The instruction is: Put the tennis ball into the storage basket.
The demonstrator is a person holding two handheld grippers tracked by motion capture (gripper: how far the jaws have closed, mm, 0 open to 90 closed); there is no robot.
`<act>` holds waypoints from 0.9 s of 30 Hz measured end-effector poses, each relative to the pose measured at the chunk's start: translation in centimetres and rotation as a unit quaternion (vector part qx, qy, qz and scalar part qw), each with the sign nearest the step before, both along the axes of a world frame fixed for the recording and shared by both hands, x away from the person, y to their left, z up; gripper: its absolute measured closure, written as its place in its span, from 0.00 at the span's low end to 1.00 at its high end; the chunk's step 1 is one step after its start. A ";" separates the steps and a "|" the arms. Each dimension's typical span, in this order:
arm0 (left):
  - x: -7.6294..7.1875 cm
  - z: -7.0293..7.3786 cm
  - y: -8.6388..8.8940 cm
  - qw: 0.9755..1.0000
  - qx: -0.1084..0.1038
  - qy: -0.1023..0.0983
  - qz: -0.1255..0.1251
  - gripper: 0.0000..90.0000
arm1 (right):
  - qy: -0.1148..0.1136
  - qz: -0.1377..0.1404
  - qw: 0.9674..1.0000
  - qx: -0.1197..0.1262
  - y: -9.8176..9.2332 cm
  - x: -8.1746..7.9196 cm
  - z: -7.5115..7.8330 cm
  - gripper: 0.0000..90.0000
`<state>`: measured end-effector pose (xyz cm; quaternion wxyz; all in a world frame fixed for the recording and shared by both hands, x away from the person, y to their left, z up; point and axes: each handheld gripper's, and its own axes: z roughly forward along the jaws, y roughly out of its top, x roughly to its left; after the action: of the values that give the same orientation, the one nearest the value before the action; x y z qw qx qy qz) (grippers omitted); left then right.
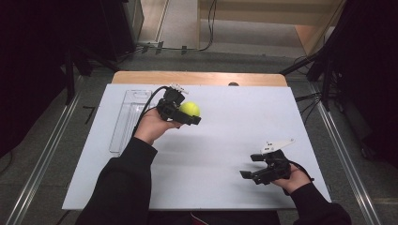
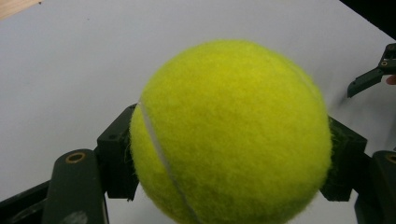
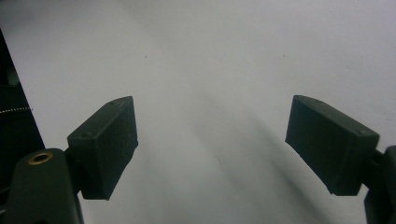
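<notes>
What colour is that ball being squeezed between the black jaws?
The tennis ball is bright yellow-green with a pale curved seam, clearest in the left gripper view.

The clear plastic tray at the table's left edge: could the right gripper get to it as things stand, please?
Probably not easily: the right gripper sits at the near right, with the left gripper, holding the tennis ball, between it and the clear tray.

The fuzzy yellow-green tennis ball (image 1: 191, 108) with a pale curved seam sits clamped above the table's far left part.
</notes>
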<state>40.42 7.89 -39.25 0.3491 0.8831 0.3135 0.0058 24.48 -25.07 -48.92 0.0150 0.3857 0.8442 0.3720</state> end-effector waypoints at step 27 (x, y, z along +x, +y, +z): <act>0.4 0.7 3.4 0.999 -0.003 -0.001 0.041 0.29 | 0.006 0.006 1.000 0.000 0.4 0.1 -0.1 0.16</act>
<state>40.86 11.27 -38.53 0.3515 0.8685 0.3489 0.0206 24.61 -24.70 -48.99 0.0079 0.3826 0.8466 0.3700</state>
